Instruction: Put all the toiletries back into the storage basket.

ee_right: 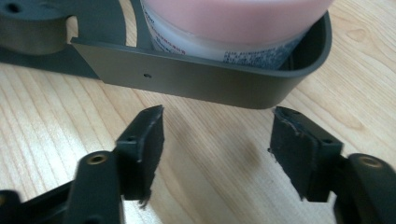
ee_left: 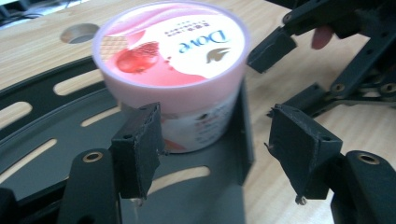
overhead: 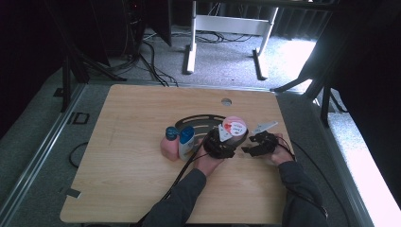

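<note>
High view has my left gripper [overhead: 222, 144] and my right gripper [overhead: 257, 144] side by side toward the right edge of the desk [overhead: 132, 179], both at the pink-lidded tub [overhead: 235, 127], which sits in the end of a dark curved slotted rack [overhead: 198, 120], with a pink bottle [overhead: 169, 143] and a white bottle [overhead: 186, 142] just left of it. Left gripper view looks down my own fingers [ee_left: 137, 149], apart and holding nothing, with the tub [ee_left: 173, 65] standing upright in the rack [ee_left: 51, 121] just beyond them and my right gripper [ee_left: 327, 70] off to the side. Right gripper view shows my fingers [ee_right: 142, 144] apart over bare wood, short of the rack's rounded end wall [ee_right: 201, 81], behind which the tub [ee_right: 233, 28] stands.
</note>
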A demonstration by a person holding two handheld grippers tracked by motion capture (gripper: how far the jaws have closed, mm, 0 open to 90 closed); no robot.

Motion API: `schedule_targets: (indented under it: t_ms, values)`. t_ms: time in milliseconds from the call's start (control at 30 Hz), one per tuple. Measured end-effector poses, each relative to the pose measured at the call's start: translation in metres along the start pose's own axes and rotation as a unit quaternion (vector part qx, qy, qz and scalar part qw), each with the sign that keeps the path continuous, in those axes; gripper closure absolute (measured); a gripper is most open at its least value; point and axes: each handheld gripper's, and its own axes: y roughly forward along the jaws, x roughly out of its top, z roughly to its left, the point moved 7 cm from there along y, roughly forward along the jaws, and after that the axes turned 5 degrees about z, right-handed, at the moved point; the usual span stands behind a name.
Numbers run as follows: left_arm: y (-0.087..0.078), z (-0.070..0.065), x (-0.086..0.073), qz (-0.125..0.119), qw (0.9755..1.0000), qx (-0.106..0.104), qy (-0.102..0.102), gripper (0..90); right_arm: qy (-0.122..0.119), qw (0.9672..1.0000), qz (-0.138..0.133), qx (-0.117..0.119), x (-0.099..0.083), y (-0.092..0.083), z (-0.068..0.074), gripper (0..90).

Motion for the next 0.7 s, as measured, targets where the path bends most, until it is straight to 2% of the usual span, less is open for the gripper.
schedule_targets:
  t_ms: [133,300,500,600,700]
  values:
    - [-0.006,-0.007,-0.001,-0.004,0.9999,-0.014,0.008,36.8,0.02,0.9996,-0.013,-0.012,-0.006,0.0,0.004,38.9]
    - [-0.013,-0.014,-0.006,0.001,0.9989,-0.046,0.012,37.4,0.021,0.9994,-0.018,-0.018,-0.01,-0.001,0.013,40.9]
    - [-0.018,-0.02,-0.012,0.004,0.9982,-0.057,0.016,34.0,0.028,0.9988,-0.031,-0.024,-0.013,-0.004,0.022,43.2]
    - [-0.022,-0.025,-0.015,0.008,0.9967,-0.078,0.02,30.6,0.029,0.9986,-0.036,-0.026,-0.016,-0.006,0.026,42.7]
    - [-0.028,-0.027,-0.018,0.006,0.9962,-0.083,0.026,31.2,0.029,0.9985,-0.036,-0.029,-0.02,-0.006,0.031,42.3]
